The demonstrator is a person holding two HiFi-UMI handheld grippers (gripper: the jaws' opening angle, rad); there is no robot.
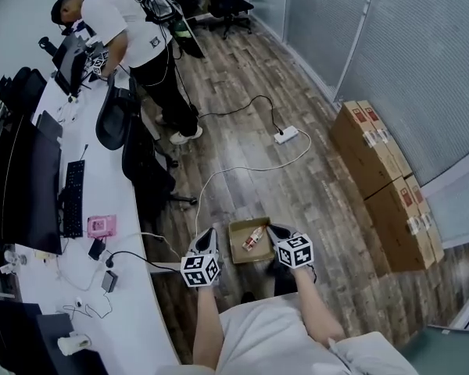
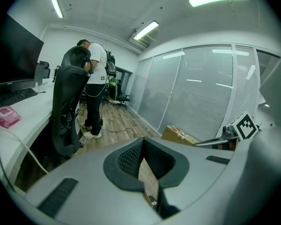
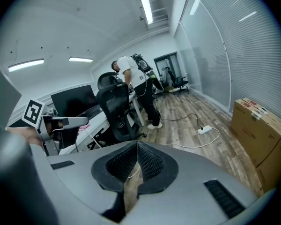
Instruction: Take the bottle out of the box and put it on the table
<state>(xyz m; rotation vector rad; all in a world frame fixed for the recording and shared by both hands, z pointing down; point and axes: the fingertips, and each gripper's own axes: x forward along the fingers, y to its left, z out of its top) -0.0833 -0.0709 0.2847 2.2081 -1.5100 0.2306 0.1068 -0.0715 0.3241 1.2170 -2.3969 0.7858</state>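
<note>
**A:** Start at the left. Where does the bottle have to end up?

**B:** On the white table, which runs up the left side of the head view with a keyboard on it. Its near edge lies just left of the left gripper.

**A:** And that gripper, is it free?

**B:** No. It is clenched on the left wall of the box. In its own view the pads meet on a sliver of brown card. The small open cardboard box hangs between the two grippers, above the wooden floor and not yet over the table.

**A:** The bottle?

**B:** The bottle lies flat on the box bottom. Its long axis is slanted, running from near-left to far-right and away from the person. It sits a little right of the box's middle, so it is nearer the right gripper.

**A:** Then the right one takes it?

**B:** Not as things stand, because it is also clamped, on the right wall, with card showing between its pads. My guess is that the box must be rested somewhere first. Then the right gripper could let go, come in from the right and close across the bottle's slant.
</note>
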